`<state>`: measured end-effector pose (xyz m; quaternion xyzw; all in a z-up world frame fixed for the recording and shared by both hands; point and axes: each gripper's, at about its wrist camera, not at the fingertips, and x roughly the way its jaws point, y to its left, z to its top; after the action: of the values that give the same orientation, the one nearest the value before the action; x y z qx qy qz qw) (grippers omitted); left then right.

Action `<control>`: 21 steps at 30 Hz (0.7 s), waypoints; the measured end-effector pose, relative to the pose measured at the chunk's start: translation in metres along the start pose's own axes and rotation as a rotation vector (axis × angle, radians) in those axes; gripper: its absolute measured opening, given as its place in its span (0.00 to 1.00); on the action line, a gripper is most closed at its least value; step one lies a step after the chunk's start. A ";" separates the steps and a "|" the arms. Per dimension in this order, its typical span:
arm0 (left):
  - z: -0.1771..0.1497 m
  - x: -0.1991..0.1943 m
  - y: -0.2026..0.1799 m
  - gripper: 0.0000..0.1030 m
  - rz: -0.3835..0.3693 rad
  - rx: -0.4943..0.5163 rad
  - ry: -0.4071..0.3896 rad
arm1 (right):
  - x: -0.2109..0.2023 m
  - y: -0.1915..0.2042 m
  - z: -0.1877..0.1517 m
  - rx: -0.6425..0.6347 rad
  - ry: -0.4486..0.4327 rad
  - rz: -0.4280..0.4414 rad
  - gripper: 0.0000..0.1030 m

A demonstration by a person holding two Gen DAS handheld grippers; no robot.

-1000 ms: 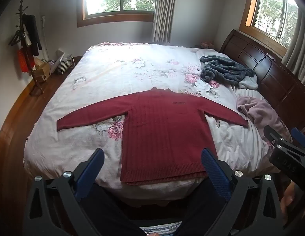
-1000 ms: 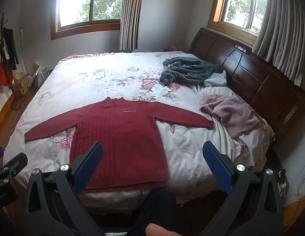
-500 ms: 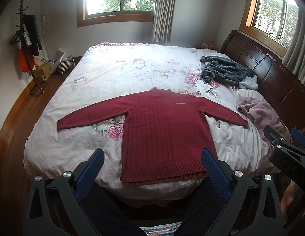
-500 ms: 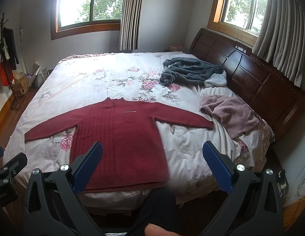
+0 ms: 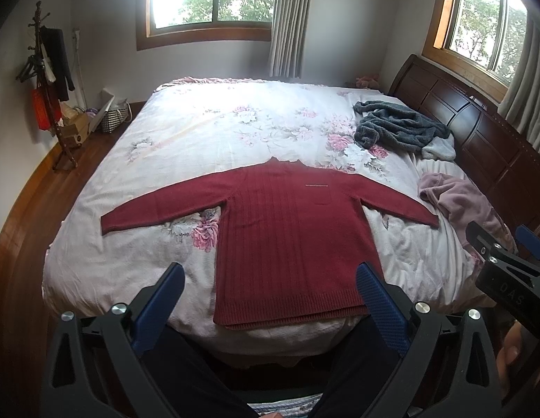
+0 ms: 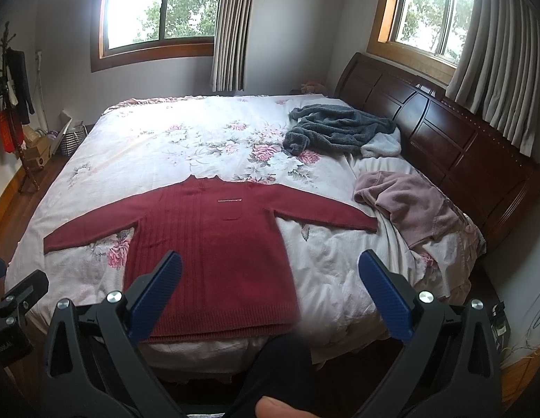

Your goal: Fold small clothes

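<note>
Left gripper (image 5: 270,299) jaws spread wide, empty, held above the near edge of the bed (image 5: 95,250); right gripper (image 6: 270,285) same, wide and empty, off to the right of it. Red knit sweater (image 5: 287,237) lies flat on the floral bedspread, hem at the near edge, both sleeves stretched out sideways, collar pointing to the far side; neither gripper touches it. In the left view the blue pads (image 5: 381,299) frame the hem; the right pad overlaps the hem's right corner in the picture. Person's dark trouser legs (image 5: 186,376) stand against the bed below the grippers. Grey fleece garment (image 6: 339,129) bunched near the wooden headboard (image 6: 461,146), pink garment (image 6: 409,202) crumpled just past the sweater's right sleeve end, apart from it. Coat stand (image 5: 50,80) with hanging clothes and a box and basket on the floor at left. Right view alone shows the bed's right corner, and a fingertip at the bottom edge. Left view shows part of the right gripper at its right edge.
</note>
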<state>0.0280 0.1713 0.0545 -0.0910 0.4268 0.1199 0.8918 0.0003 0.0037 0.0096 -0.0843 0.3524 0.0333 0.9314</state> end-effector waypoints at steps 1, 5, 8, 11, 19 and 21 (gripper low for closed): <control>-0.001 0.000 0.000 0.96 -0.001 0.000 0.001 | 0.000 0.000 0.000 0.000 0.000 0.001 0.97; -0.001 0.000 0.000 0.96 0.000 0.001 0.000 | 0.000 0.000 0.001 -0.001 0.003 0.001 0.98; -0.002 -0.002 0.000 0.96 -0.001 0.000 -0.001 | -0.001 0.000 0.003 0.000 0.003 0.000 0.97; -0.001 -0.002 -0.001 0.96 0.000 0.000 -0.002 | -0.002 -0.001 0.004 0.002 0.002 0.000 0.98; -0.001 -0.002 0.000 0.96 -0.001 -0.001 -0.003 | -0.002 -0.001 0.004 0.003 0.000 -0.001 0.98; -0.001 -0.002 0.000 0.96 -0.001 -0.001 -0.003 | -0.003 -0.001 0.004 0.003 0.001 0.000 0.98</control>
<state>0.0261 0.1704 0.0555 -0.0913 0.4252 0.1198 0.8925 0.0012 0.0034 0.0146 -0.0827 0.3528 0.0326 0.9315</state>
